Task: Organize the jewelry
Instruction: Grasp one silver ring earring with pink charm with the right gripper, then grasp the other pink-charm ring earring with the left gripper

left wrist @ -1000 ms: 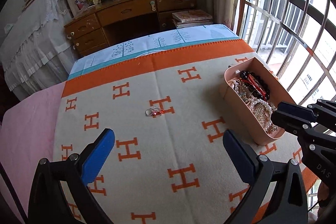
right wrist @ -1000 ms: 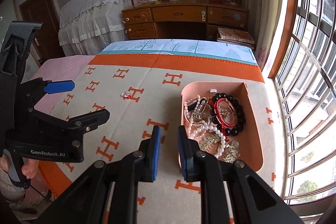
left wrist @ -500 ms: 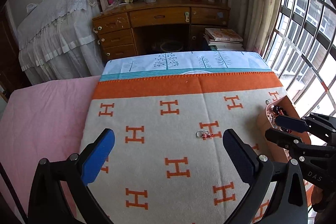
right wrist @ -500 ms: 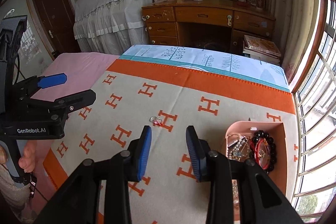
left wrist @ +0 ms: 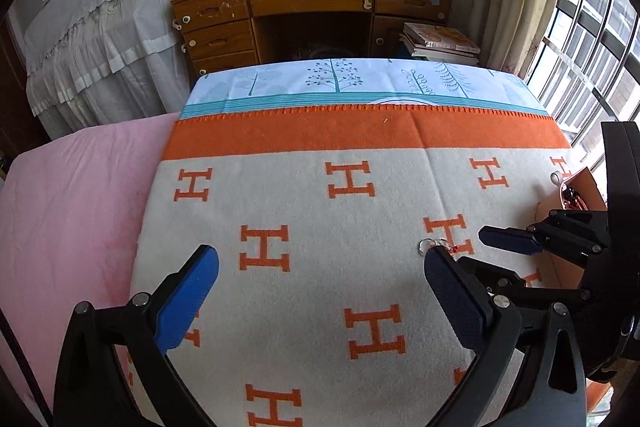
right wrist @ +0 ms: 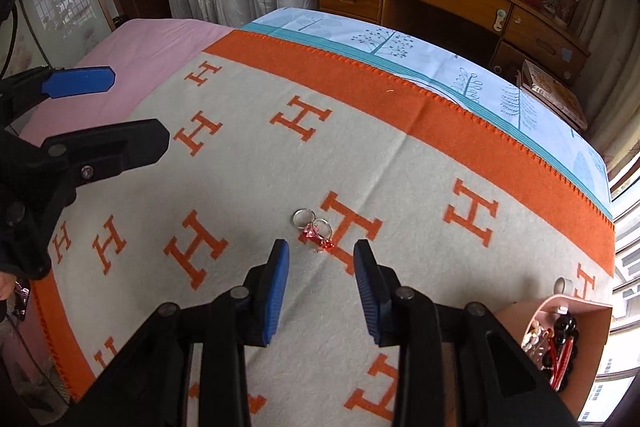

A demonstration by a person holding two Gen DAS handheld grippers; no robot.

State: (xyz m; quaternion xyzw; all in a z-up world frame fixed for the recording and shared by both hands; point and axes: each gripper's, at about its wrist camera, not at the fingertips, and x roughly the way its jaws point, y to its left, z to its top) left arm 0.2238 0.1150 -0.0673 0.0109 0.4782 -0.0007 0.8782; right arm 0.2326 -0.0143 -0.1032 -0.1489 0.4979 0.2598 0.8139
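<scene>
Right wrist view: blanket (right wrist: 256, 155) with orange H print is covering the bed, pink tray (right wrist: 576, 311) of jewelry sitting at its right edge. Left gripper (left wrist: 320, 291) is hanging wide, empty. Right gripper (right wrist: 321, 259) is closing, nothing between pads, just short of the rings (right wrist: 314, 227) lying on the blanket.

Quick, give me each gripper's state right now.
Left gripper: open wide, holding nothing.
Right gripper: partly open, jaws closing, nothing between them; the rings lie just ahead.
</scene>
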